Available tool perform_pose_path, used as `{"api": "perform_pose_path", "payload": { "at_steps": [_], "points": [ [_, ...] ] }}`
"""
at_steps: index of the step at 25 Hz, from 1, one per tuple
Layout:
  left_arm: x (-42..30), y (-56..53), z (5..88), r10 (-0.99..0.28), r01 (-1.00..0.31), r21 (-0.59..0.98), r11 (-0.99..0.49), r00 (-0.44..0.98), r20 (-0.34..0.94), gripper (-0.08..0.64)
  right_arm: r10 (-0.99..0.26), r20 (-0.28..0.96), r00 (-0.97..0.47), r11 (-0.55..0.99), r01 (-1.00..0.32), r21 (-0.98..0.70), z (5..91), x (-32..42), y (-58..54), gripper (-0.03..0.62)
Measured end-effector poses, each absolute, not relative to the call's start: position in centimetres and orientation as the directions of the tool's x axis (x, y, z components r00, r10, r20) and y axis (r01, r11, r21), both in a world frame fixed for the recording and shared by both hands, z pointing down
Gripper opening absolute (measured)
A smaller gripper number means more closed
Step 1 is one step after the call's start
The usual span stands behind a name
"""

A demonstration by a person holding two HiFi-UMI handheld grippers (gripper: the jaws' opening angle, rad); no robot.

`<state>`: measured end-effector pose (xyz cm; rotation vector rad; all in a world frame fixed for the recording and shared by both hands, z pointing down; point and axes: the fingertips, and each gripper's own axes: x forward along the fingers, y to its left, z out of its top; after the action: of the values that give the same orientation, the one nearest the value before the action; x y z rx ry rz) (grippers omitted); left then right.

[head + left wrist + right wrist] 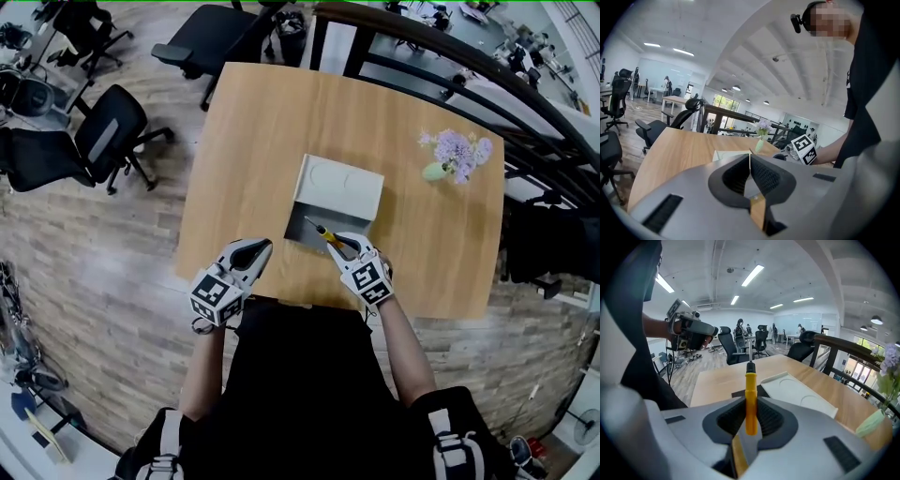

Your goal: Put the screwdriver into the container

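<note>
A yellow-handled screwdriver (327, 234) (750, 380) is clamped between the pads of my right gripper (339, 242) (751, 405), its metal shaft pointing forward over the near edge of the container. The container (302, 225) is a grey open box on the wooden table (244, 131), and its white lid (339, 190) (799, 392) stands open on the far side. My left gripper (260, 247) (750, 158) hovers just left of the box by the table's front edge. It is shut, with nothing between its pads. The left gripper view shows the lid (727, 154) beyond the jaws.
A small green vase of purple flowers (457, 155) (876, 416) stands at the table's far right. Black office chairs (103, 141) sit to the left on the wooden floor. A dark railing (525, 122) runs along the right side behind the table.
</note>
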<state>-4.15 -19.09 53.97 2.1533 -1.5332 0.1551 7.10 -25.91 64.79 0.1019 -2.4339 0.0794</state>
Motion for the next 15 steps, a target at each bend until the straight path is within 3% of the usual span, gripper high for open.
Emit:
{"api": "perform_pose_path", "payload": {
  "at_steps": [15],
  "points": [
    [-6.2,-17.1,54.3,-0.851,-0.917,0.325,-0.232,0.353,0.388,0.028,-0.005,0.801,-0.599,0.994,-0.089,-0.060,72.3,6.5,-25.6,0.083]
  ]
}}
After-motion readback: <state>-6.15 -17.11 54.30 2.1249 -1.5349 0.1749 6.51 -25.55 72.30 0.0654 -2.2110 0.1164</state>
